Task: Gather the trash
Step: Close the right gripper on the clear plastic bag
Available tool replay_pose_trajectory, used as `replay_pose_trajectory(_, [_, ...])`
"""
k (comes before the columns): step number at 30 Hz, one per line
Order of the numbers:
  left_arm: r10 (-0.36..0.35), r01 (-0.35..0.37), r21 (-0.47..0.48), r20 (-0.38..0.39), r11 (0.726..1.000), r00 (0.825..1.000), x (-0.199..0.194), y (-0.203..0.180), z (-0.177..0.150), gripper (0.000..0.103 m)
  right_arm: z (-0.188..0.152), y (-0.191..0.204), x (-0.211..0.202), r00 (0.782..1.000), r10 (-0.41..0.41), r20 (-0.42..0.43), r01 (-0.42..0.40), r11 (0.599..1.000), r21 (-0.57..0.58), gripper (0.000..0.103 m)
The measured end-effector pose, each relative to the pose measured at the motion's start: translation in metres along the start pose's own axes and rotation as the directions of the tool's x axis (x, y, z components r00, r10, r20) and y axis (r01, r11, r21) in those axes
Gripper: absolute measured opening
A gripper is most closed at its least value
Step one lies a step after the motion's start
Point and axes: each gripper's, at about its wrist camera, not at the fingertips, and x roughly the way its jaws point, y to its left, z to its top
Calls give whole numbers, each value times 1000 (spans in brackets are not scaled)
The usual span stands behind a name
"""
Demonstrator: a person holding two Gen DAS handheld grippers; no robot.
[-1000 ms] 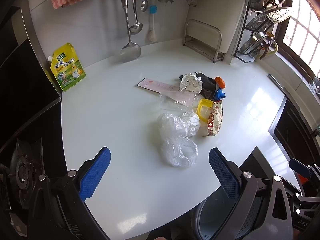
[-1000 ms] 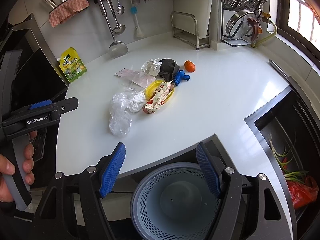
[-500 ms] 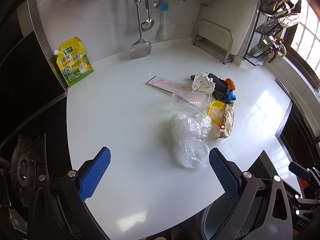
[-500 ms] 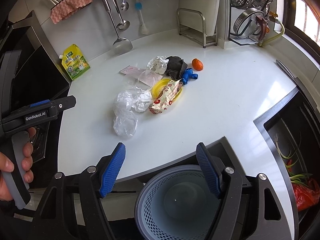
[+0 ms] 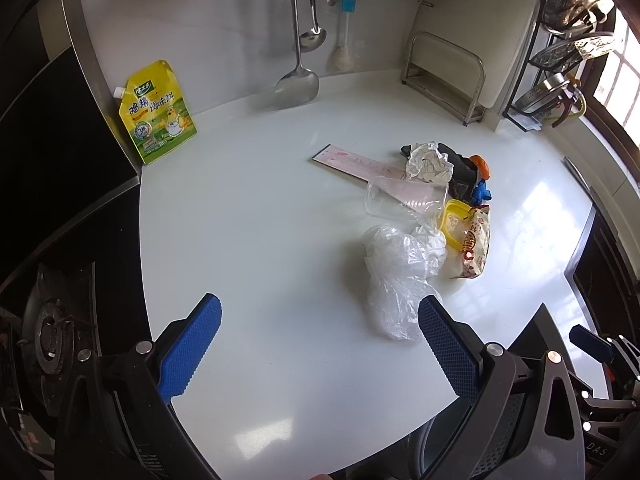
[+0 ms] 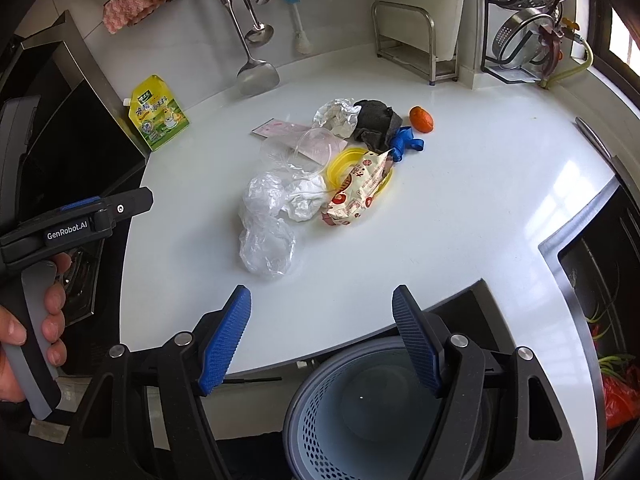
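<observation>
Yellow lid point(image 6: 345, 163), red-and-cream snack wrapper point(image 6: 357, 192), blue-padded gripper point(image 6: 322, 332).

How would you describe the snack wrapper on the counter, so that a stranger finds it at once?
On the white counter lies one heap of trash. At its right side, the snack wrapper rests across a yellow lid. It alone is printed, cream with red marks; the bags beside it are clear.

You see: counter point(image 5: 260, 240) glossy white | bag point(image 5: 394, 280) thin crinkled clear plastic | cup point(image 5: 404, 200) clear plastic | spatula point(image 6: 256, 74) shiny metal | bin point(image 6: 360, 420) perforated matt plastic
</observation>
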Motion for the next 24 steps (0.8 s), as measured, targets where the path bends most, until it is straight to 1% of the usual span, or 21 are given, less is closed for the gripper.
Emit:
replay_pose_trajectory(7, [15,-15,-27,-20,1000,1000,11,26,2,97,10,22,36,998,46,-37,-47,998,-30,70])
replay_pose_trajectory(12, [15,-16,-28,-39,999,999,21,40,4,97,27,42,66,998,61,-35,-63,996,-65,70])
replay_pose_trajectory(17, [9,-11,-25,-51,1000,999,32,49,9,97,42,62,108,999,25,-40,-30,992,-124,70])
replay_pose_trajectory(20, [4,-5,-18,-60,1000,998,40,53,14,97,44,67,137,998,-30,-62,20,988,-154,70])
replay_pose_trajectory(22, [-3,3,-11,-71,1000,998,46,52,17,97,42,69,152,995,-34,-90,20,987,-158,69])
replay_pose_trajectory(23, [-9,8,-7,-73,1000,997,49,51,19,97,40,71,157,994,-42,-100,24,985,-171,69])
replay_pose_trajectory(24, [-17,17,-2,-73,1000,997,51,50,21,97,37,73,161,992,-54,-112,31,980,-195,56])
